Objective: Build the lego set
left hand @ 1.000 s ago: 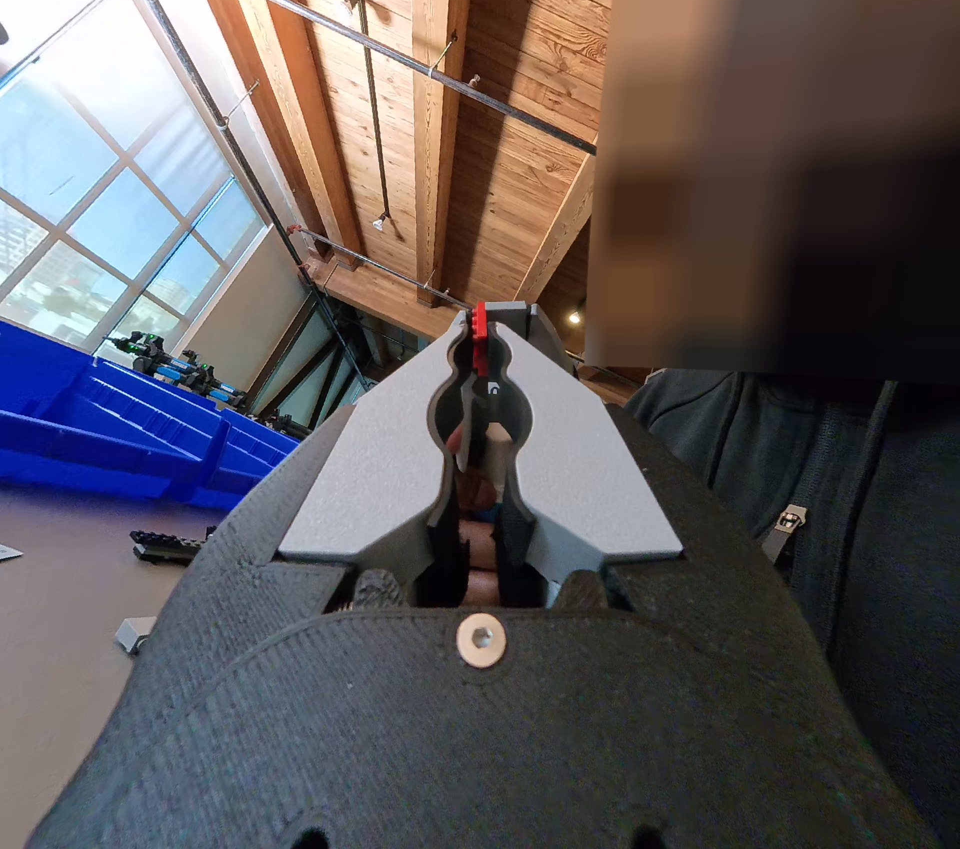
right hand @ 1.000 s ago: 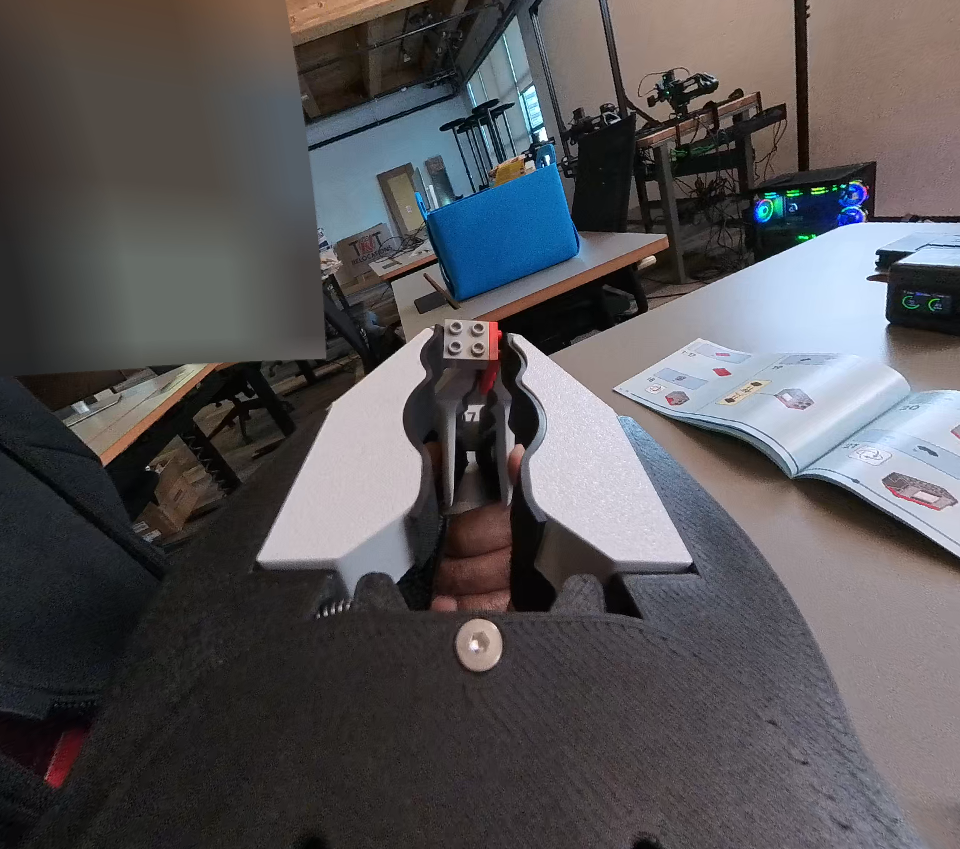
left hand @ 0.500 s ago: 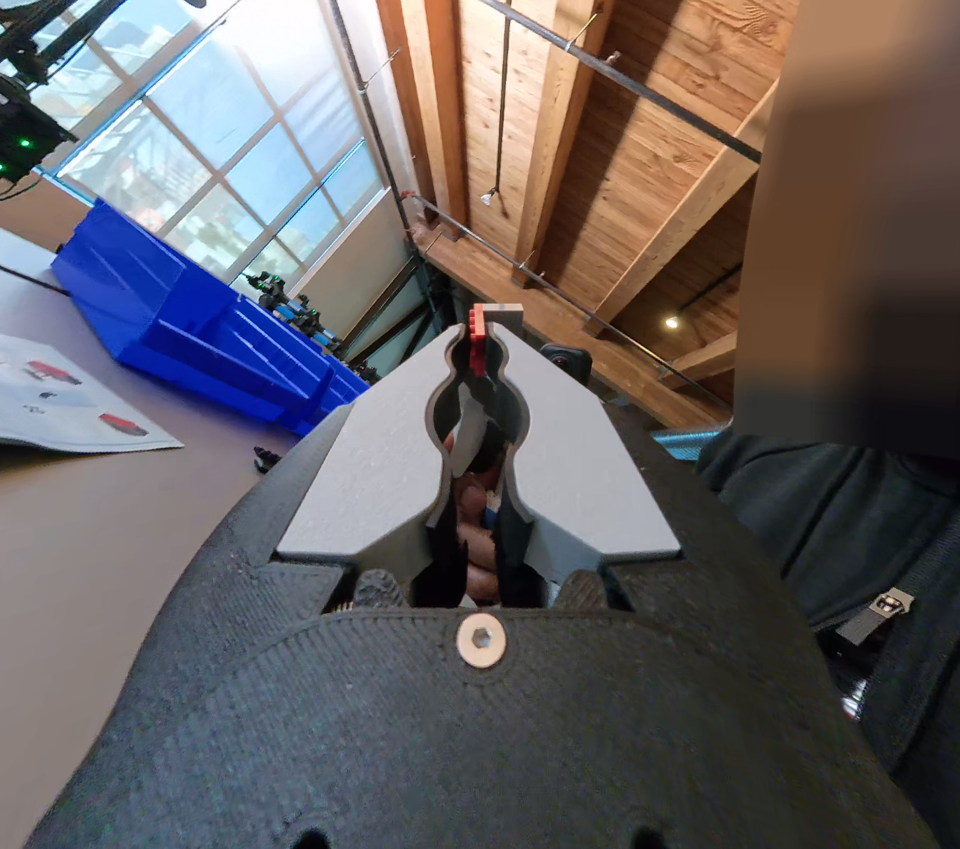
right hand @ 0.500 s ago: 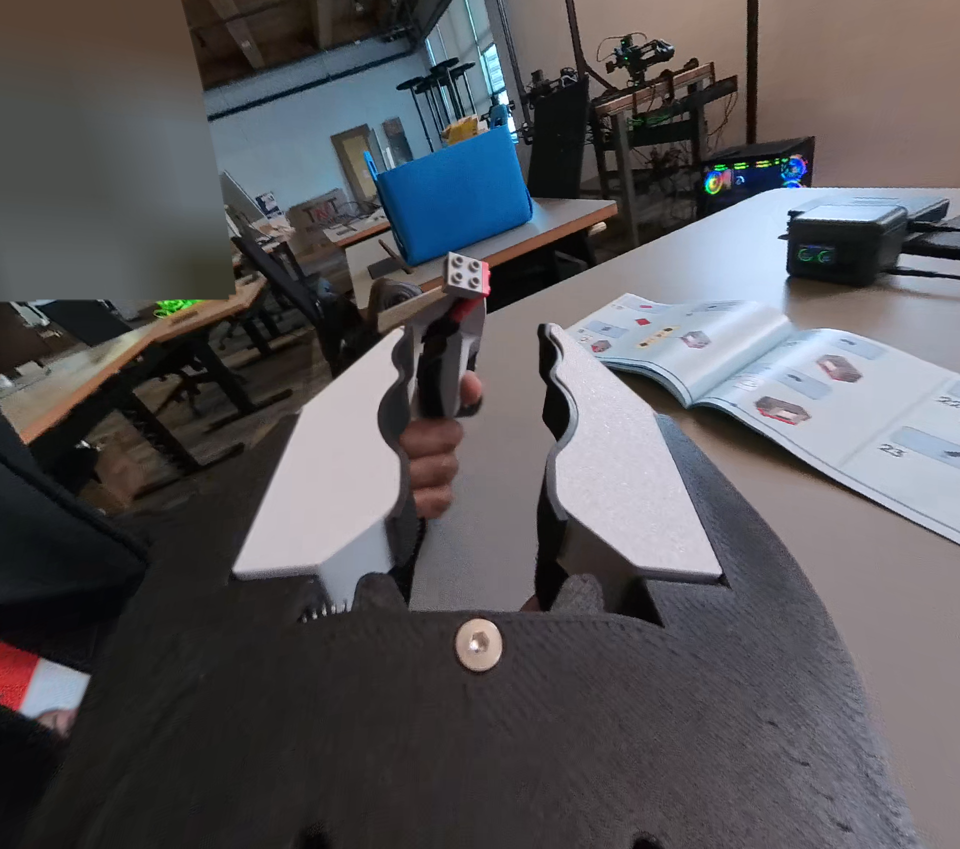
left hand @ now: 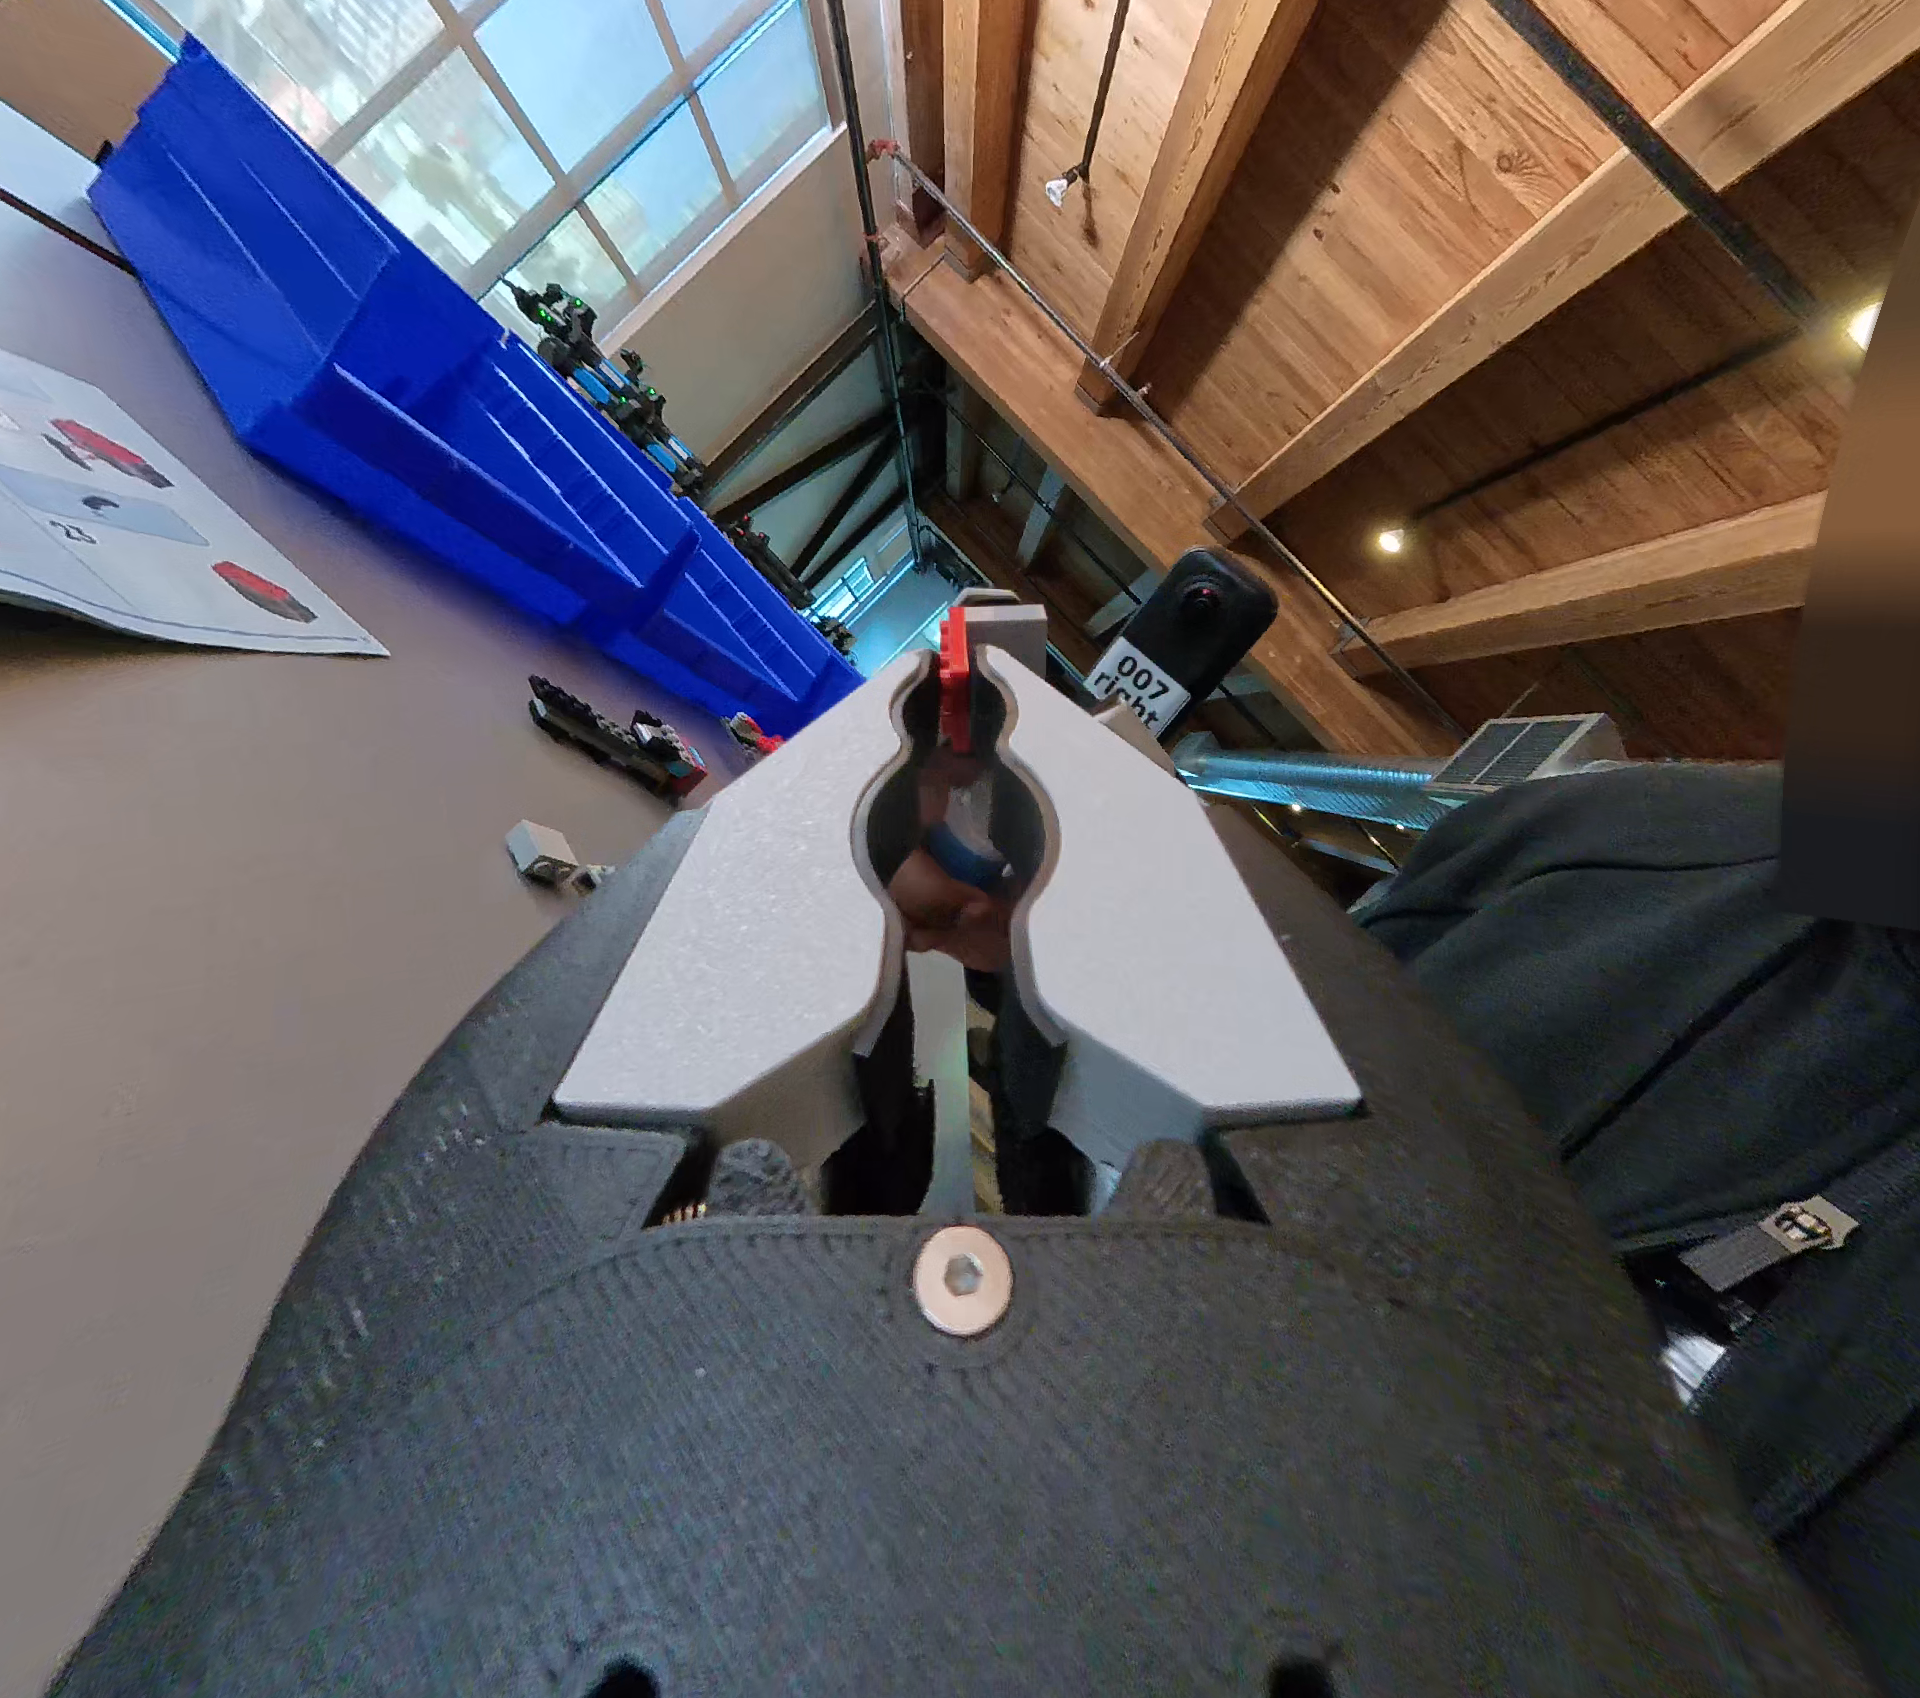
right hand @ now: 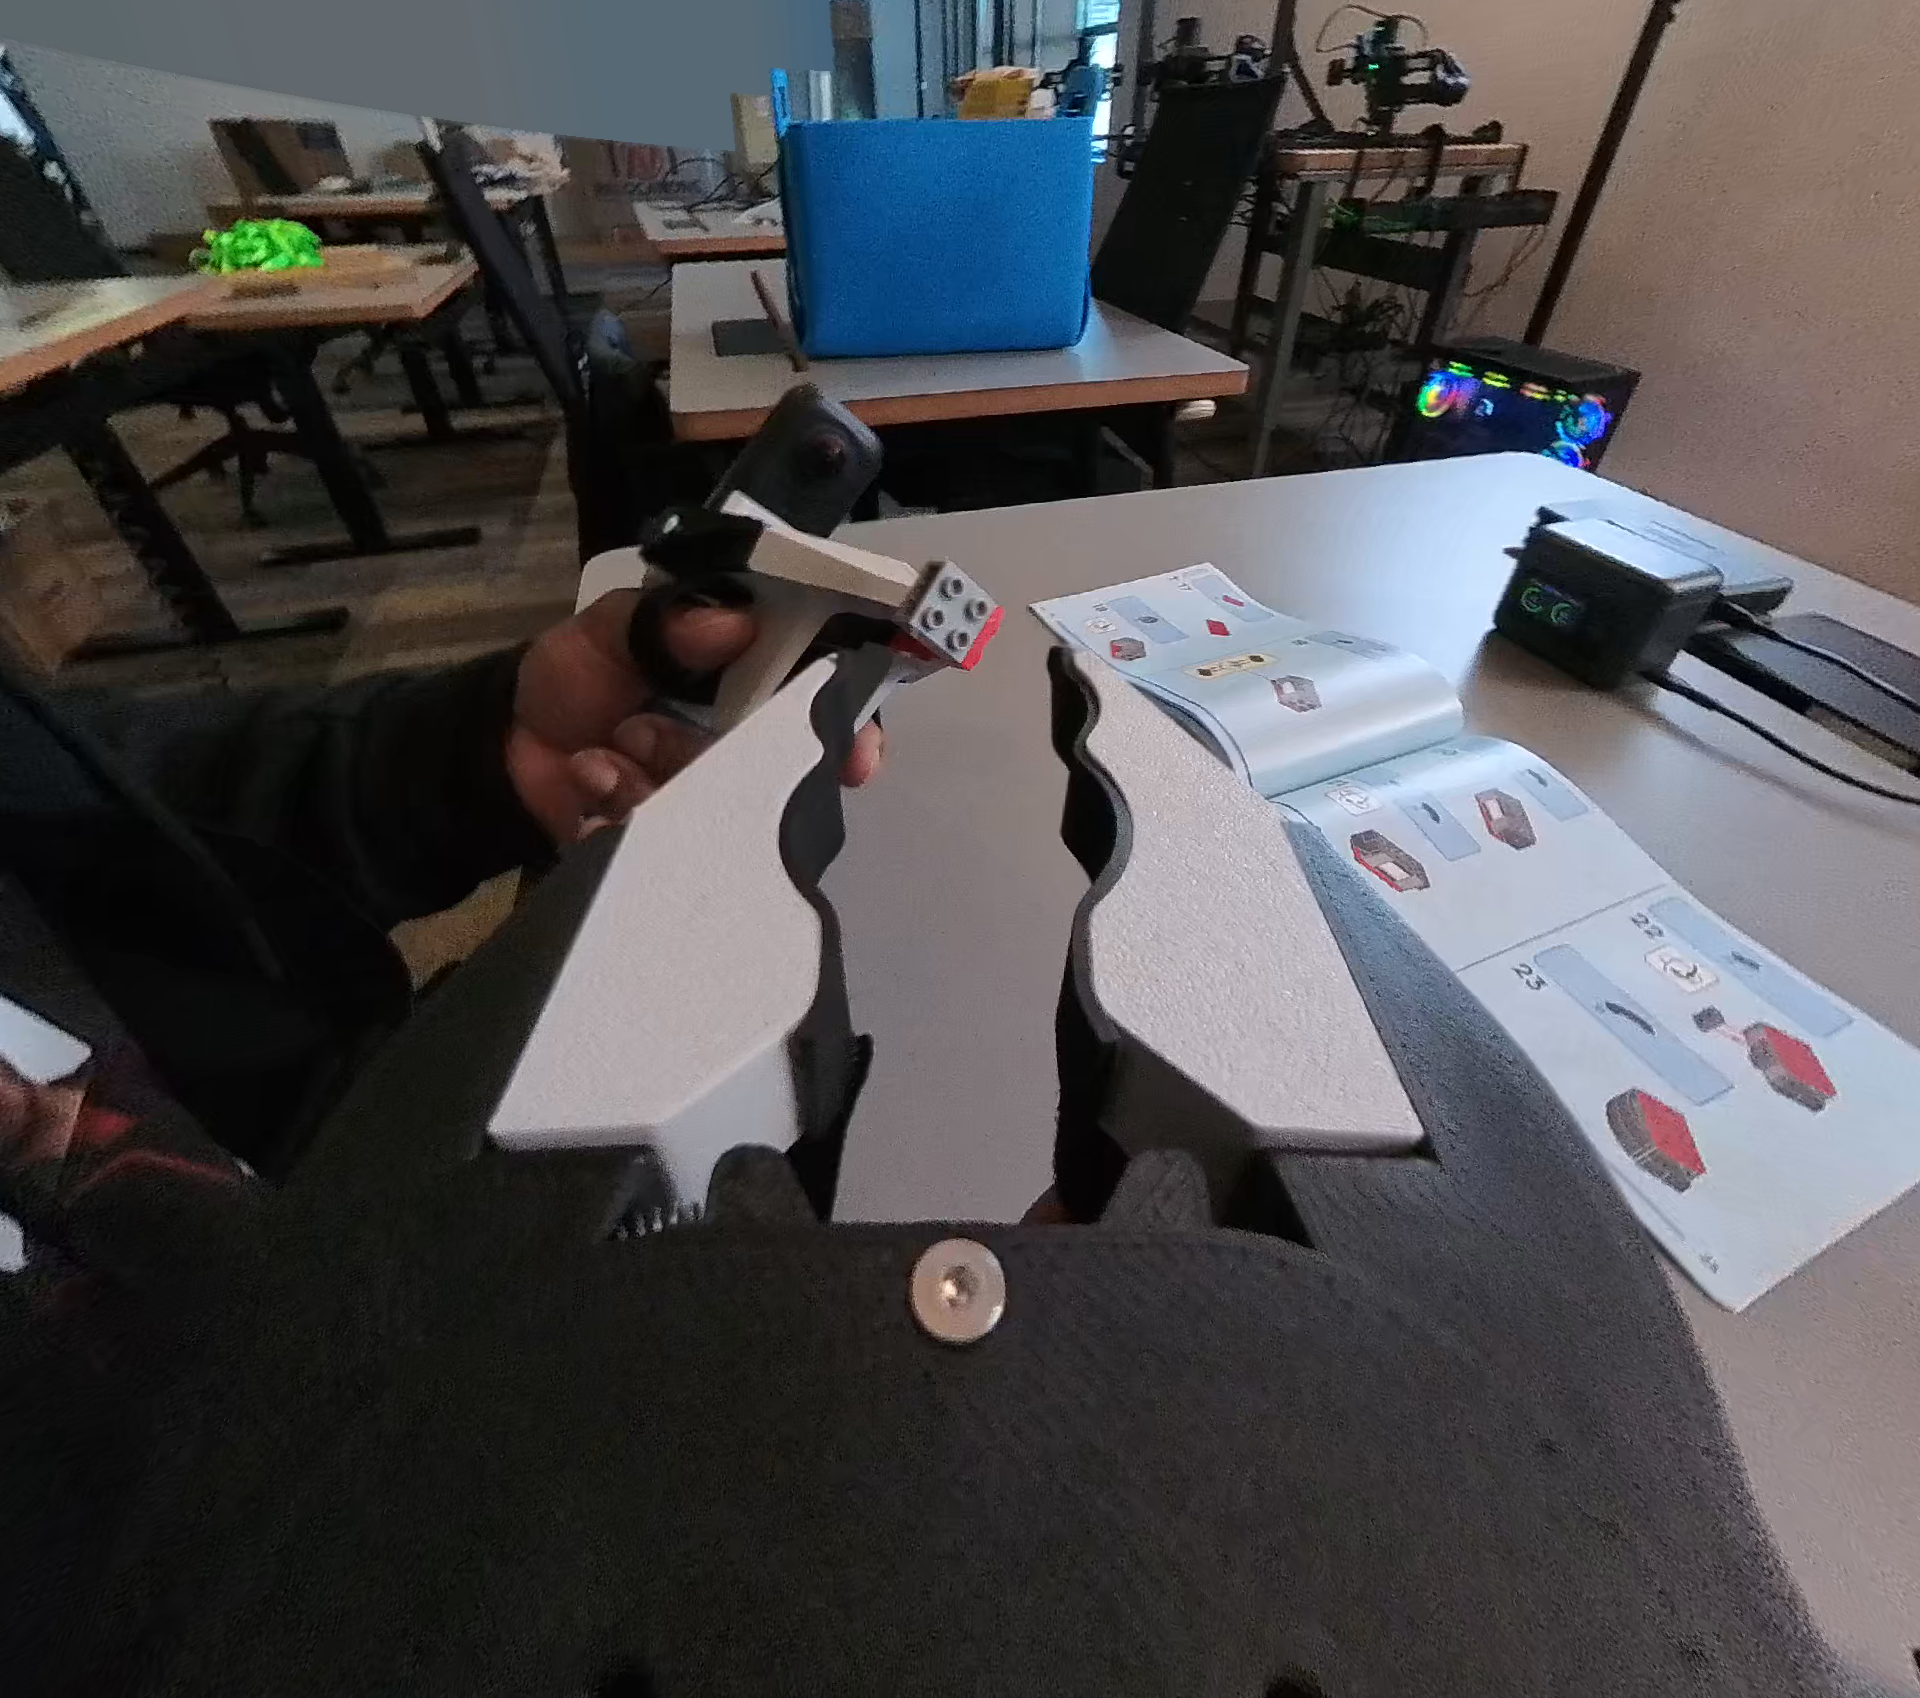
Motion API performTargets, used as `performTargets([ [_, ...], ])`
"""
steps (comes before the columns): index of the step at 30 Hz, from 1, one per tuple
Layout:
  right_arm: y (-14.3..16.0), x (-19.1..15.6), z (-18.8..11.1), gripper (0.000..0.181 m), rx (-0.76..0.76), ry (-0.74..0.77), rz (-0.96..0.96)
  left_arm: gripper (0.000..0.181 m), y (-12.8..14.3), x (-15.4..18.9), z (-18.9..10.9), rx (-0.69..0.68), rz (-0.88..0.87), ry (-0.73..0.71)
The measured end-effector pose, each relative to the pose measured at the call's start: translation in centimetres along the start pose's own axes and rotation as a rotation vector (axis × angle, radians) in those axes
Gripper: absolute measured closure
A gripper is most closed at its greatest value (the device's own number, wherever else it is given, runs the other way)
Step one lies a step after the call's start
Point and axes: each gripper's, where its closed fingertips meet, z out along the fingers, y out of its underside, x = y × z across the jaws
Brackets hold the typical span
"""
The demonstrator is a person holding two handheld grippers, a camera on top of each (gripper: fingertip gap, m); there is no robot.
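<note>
Red plate w/ grey 2x2 brick pinched in L gripper; R gripper agape.

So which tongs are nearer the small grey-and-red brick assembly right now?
Left. The left tongs are shut on the grey-and-red brick assembly, holding it at their tips. The right tongs are open and empty, just beside it without touching.

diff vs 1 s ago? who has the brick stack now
The right tool let go: its jaws, shut on the grey-and-red brick stack a second ago, now stand wide apart and empty, and it has backed off. The left tool stayed shut on the stack's red plate and now holds it alone, up and left of the right tool's tips. The instruction booklet stayed flat on the table.
</note>
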Motion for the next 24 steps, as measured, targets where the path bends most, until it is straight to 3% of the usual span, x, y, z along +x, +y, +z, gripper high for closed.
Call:
performTargets([
  [10,1.4,-1.1,0.3,0.150,-0.085,-0.116,-0.301,0.177,1.1,-0.4,0.0,-0.087,-0.100,-0.039],
  [20,2.6,-1.6,1.0,0.145,-0.135,-0.224,-0.418,0.177,3.1,0.3,0.6,-0.189,-0.217,-0.013],
  [24,3.1,-1.7,1.2,0.155,-0.156,-0.235,-0.446,0.177,3.7,0.5,0.7,-0.219,-0.239,-0.005],
])
